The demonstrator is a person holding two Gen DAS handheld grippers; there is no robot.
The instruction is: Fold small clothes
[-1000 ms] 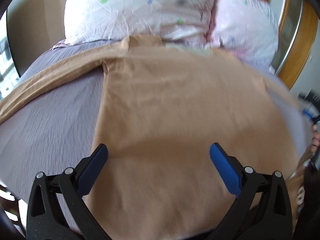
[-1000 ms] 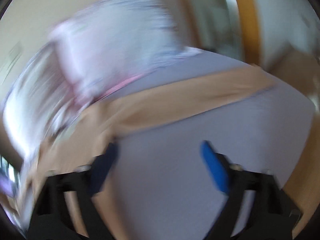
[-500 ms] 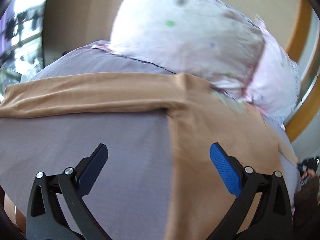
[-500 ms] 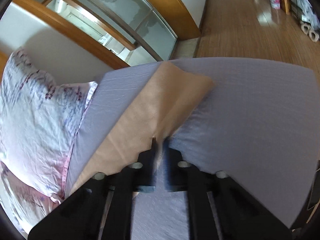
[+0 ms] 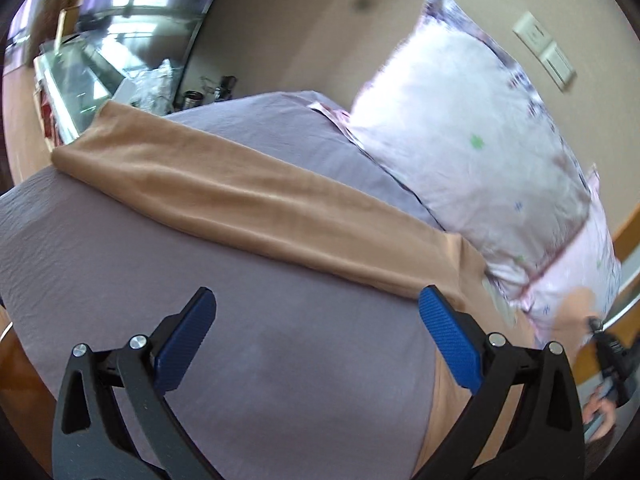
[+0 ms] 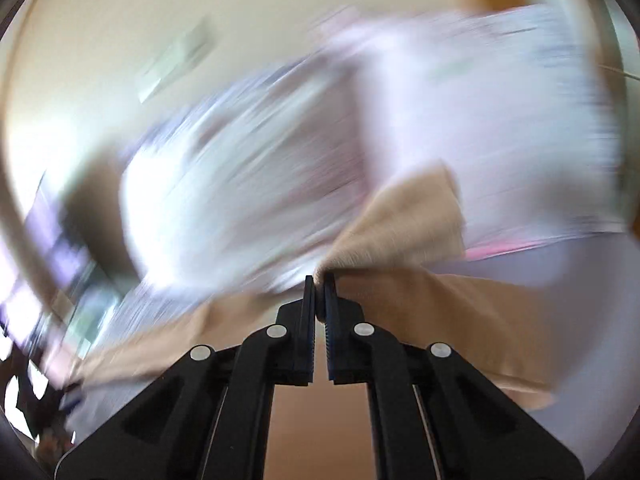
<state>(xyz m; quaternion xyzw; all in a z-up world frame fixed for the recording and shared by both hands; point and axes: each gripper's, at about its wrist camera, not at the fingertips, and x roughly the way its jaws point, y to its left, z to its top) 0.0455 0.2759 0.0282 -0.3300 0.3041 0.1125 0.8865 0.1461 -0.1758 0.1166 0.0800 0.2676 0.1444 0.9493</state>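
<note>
Sleeve end: lifted since earlier, pinched in closed right gripper (image 6: 319, 280).
Left gripper (image 5: 316, 308): wide open, holding nothing, over bare bedsheet (image 5: 240, 320).
Tan garment (image 5: 248, 212): sleeve flat, smooth.

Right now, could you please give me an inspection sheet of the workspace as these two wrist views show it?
Surface: bed with a lilac sheet, lightly creased.
Job's things: tan garment; one long sleeve lies flat across the sheet, another part is lifted.
Clutter: two floral pillows at the head of the bed, touching the garment's far edge.
Grippers: left gripper open above the sheet, holding nothing; right gripper shut on the tan garment, its view motion-blurred.
Cables: nothing seen.
Surroundings: beige wall with a switch plate, small items on a ledge by the window.
</note>
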